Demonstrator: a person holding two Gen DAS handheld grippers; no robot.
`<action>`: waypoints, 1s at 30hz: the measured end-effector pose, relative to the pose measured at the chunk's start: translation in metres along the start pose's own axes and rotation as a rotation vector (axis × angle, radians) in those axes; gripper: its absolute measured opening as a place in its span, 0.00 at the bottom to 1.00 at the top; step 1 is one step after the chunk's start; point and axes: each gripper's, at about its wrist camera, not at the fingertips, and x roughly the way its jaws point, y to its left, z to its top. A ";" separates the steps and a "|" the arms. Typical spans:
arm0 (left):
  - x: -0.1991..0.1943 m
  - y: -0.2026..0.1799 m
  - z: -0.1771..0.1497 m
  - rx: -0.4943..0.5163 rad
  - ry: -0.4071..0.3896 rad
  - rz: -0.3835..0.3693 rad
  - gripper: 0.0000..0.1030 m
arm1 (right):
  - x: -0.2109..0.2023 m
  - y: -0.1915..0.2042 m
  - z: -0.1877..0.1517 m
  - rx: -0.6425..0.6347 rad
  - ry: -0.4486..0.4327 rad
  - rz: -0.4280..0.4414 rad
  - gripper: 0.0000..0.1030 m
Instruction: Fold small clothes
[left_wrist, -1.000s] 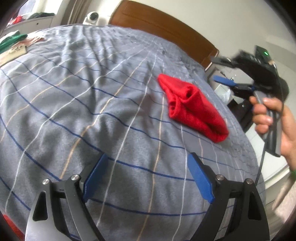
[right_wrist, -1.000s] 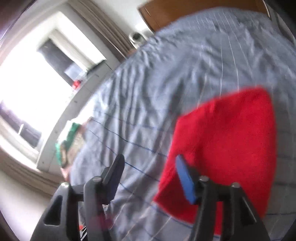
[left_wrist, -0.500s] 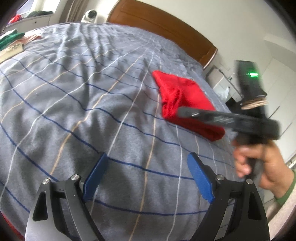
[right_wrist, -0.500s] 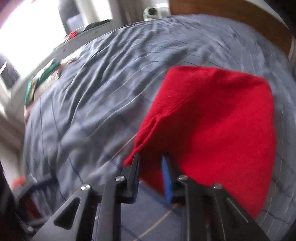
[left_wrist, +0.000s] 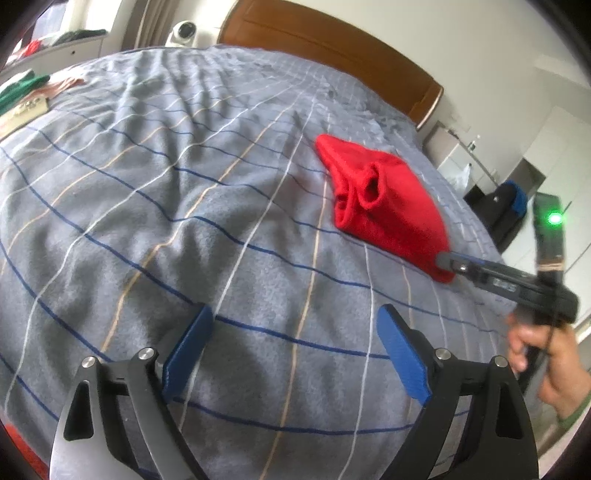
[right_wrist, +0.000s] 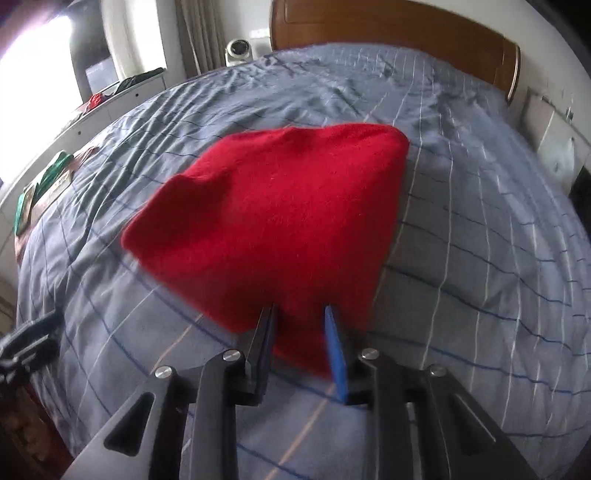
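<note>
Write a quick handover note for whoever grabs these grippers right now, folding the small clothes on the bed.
Left gripper: open, holding nothing, hovering over the striped bedspread, short of the garment.
Right gripper: jaws narrowed around the near corner of the red knit garment; whether they have clamped fully cannot be told.
Garment: lies on the bed's right half, toward the wooden headboard, bunched with an opening showing on its left side.
Done: right gripper at the corner.
Left: confirm the grip, flatten, fold. Other clothes sit at the bed's far left edge.
</note>
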 end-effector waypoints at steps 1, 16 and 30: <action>0.001 -0.001 -0.001 0.011 0.001 0.009 0.89 | -0.002 0.001 -0.002 0.003 0.001 0.008 0.41; 0.003 -0.016 0.047 -0.050 0.026 -0.160 0.94 | -0.028 -0.070 -0.034 0.330 -0.133 0.120 0.76; 0.168 -0.051 0.136 0.120 0.336 0.018 0.95 | 0.087 -0.115 0.055 0.645 -0.022 0.453 0.78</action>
